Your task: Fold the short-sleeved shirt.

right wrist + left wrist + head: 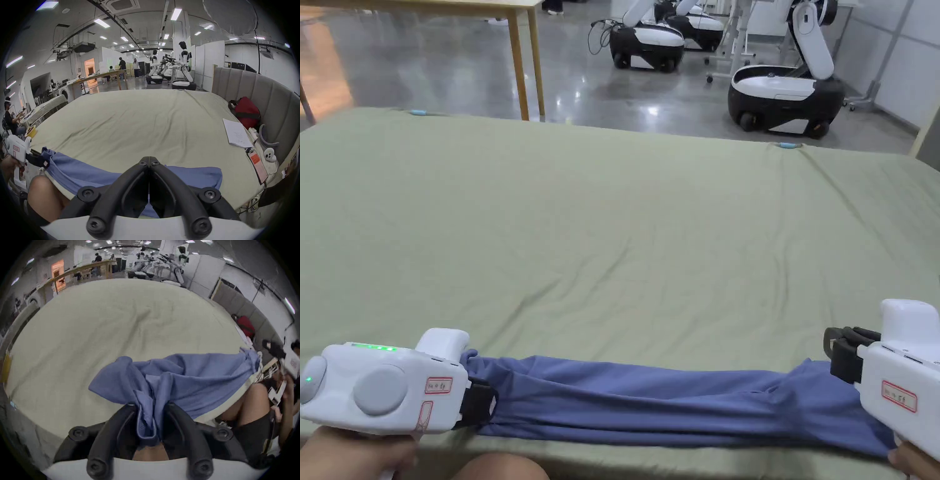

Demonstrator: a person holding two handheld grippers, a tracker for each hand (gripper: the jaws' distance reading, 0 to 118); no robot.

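Left gripper [150, 408] clamps bunched blue shirt [675, 400] fabric between both jaws. Right gripper [149, 160] jaws meet at the tips, nothing between them. Shirt lies stretched along near edge of green bed [612, 237].

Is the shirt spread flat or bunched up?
Bunched. The shirt lies as a long narrow band along the bed's near edge, gathered at the left hand-held gripper.
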